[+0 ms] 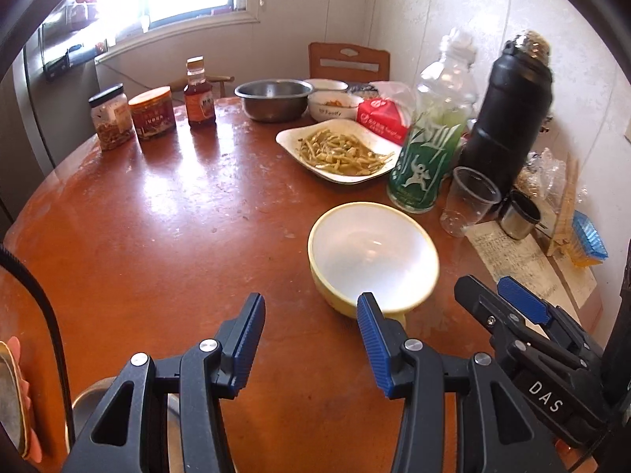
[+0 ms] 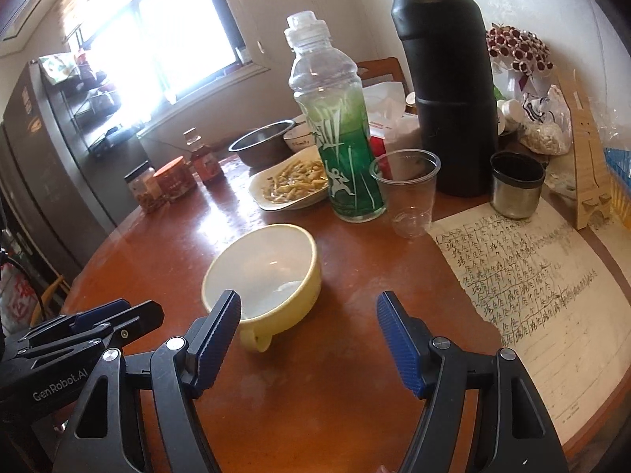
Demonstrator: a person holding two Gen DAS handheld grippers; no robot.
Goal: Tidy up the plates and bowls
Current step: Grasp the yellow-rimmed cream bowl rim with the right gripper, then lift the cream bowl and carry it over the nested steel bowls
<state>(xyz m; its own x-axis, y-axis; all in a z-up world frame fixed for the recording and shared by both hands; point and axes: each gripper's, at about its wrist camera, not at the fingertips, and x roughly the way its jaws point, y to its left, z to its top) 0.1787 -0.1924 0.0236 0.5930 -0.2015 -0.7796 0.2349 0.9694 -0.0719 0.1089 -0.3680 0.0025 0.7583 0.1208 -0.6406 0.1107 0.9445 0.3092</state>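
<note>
Both grippers are hovering near the empty yellow bowl (image 1: 372, 256) at the table's (image 1: 157, 213) near edge. The left gripper (image 1: 311, 339) and right gripper (image 2: 309, 335) are standing open, holding nothing. One pad is best slipping inside the near rim, one outside, clear of the food plate (image 1: 339, 149) farther back.
</note>
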